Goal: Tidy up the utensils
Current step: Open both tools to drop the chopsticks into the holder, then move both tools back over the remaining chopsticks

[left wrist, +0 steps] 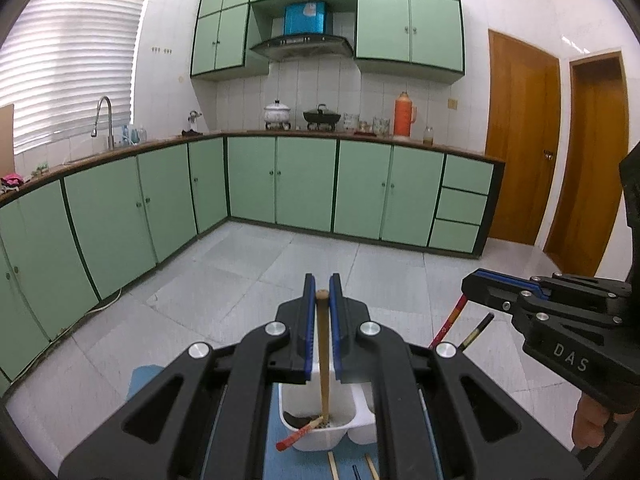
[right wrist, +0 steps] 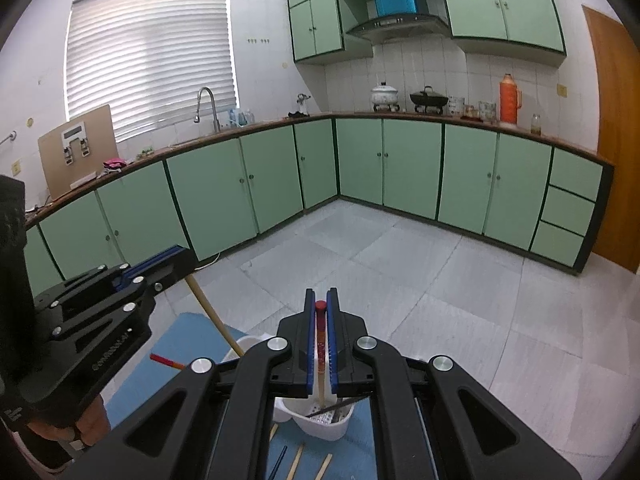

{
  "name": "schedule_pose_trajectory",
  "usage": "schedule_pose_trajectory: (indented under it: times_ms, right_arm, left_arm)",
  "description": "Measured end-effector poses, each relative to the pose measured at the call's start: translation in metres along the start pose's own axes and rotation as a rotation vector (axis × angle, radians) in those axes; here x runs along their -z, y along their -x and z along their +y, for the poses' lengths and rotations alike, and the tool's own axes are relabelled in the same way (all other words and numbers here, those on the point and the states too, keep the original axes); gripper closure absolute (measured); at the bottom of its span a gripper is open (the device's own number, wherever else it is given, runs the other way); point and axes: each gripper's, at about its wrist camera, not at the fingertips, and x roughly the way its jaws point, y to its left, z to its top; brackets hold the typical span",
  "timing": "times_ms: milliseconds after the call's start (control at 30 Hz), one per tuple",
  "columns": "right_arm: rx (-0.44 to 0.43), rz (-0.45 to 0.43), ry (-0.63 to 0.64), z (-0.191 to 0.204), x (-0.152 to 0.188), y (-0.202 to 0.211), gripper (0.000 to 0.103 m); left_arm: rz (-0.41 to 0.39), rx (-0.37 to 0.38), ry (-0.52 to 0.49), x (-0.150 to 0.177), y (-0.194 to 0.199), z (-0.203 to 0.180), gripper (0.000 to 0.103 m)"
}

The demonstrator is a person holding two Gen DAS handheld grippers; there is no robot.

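Left wrist view takes in a kitchen of flat, pale green cabinet doors (left wrist: 304,184) edged in dark trim, with grey matte floor tiles (left wrist: 248,276) below them. At 6 o'clock a smooth blue mat (left wrist: 142,378) covers the worktop, and on it stands a white plastic utensil holder (left wrist: 320,436) with rounded compartments and, in the right wrist view, a perforated base. The left claw (left wrist: 322,300), black angular links with blue ribbed pads, is closed tight on a plain wooden chopstick (left wrist: 323,360), a slim round rod standing nearly upright with its lower tip inside the holder's near compartment. At 3 o'clock the right claw (left wrist: 472,280) enters, likewise clamped on a red-topped chopstick (left wrist: 450,316); in its own camera that stick (right wrist: 321,344) shows a red cap, a speckled red band and a pale lower shaft reaching down into the holder (right wrist: 320,424). Another red-ended chopstick (left wrist: 298,436) leans out over the holder's rim toward 7 o'clock. A few loose chopsticks (right wrist: 297,460), thin pale wood, lie flat on the mat at 6 o'clock.
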Motion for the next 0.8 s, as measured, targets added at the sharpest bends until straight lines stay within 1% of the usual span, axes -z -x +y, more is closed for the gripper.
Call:
schedule_pose_trajectory:
  times_ms: [100,167,200,233,300,333,367,400,433,467,500,533,567,600,633,667,733,800]
  right_arm:
    - [-0.004,0.014,0.0,0.001,0.005,-0.002,0.098]
    - [-0.001,0.023,0.007,0.002,0.008,-0.003,0.097]
    - [0.0,0.024,0.011,0.003,0.009,-0.002,0.097]
    - [0.003,0.022,0.012,0.003,0.009,-0.001,0.096]
    - [0.009,0.013,0.019,0.005,0.009,0.003,0.09]
    - [0.011,0.008,0.021,0.006,0.009,0.006,0.083]
    - [0.016,-0.004,0.026,0.007,0.009,0.011,0.072]
    - [0.022,-0.014,0.029,0.008,0.008,0.014,0.066]
    - [0.035,-0.03,0.033,0.009,0.009,0.02,0.057]
    - [0.042,-0.043,0.034,0.01,0.009,0.026,0.053]
    - [0.049,-0.06,0.037,0.01,0.01,0.034,0.051]
    - [0.055,-0.07,0.039,0.011,0.01,0.039,0.043]
    - [0.066,-0.086,0.041,0.012,0.011,0.046,0.036]
    - [0.072,-0.099,0.043,0.013,0.012,0.052,0.035]
    - [0.077,-0.114,0.046,0.014,0.015,0.06,0.031]
    - [0.081,-0.125,0.05,0.016,0.018,0.067,0.024]
    - [0.094,-0.151,0.047,0.017,0.026,0.08,0.017]
    - [0.105,-0.173,0.043,0.019,0.035,0.093,0.011]
  left_arm:
    - [0.023,-0.002,-0.002,0.006,-0.004,0.002,0.096]
    - [0.029,-0.004,-0.004,0.007,-0.005,0.003,0.093]
    - [0.03,-0.003,-0.005,0.008,-0.003,0.003,0.087]
    - [0.028,-0.004,-0.005,0.008,-0.001,0.004,0.076]
    - [0.016,-0.006,-0.004,0.007,0.004,0.005,0.066]
    - [0.01,-0.006,-0.003,0.006,0.007,0.006,0.062]
    - [0.004,-0.006,-0.002,0.006,0.011,0.007,0.06]
    - [-0.006,-0.006,0.001,0.005,0.016,0.008,0.055]
    - [-0.017,-0.006,0.004,0.004,0.022,0.01,0.05]
    - [-0.026,-0.006,0.005,0.004,0.026,0.011,0.048]
    - [-0.042,-0.008,0.007,0.004,0.034,0.012,0.044]
    - [-0.055,-0.008,0.008,0.004,0.041,0.013,0.04]
    - [-0.065,-0.009,0.01,0.003,0.045,0.013,0.038]
    - [-0.079,-0.012,0.013,0.003,0.054,0.014,0.035]
    - [-0.094,-0.014,0.016,0.003,0.062,0.015,0.031]
    - [-0.103,-0.017,0.018,0.003,0.068,0.015,0.029]
    - [-0.131,-0.025,0.019,0.007,0.085,0.016,0.02]
    - [-0.151,-0.032,0.023,0.011,0.1,0.016,0.016]
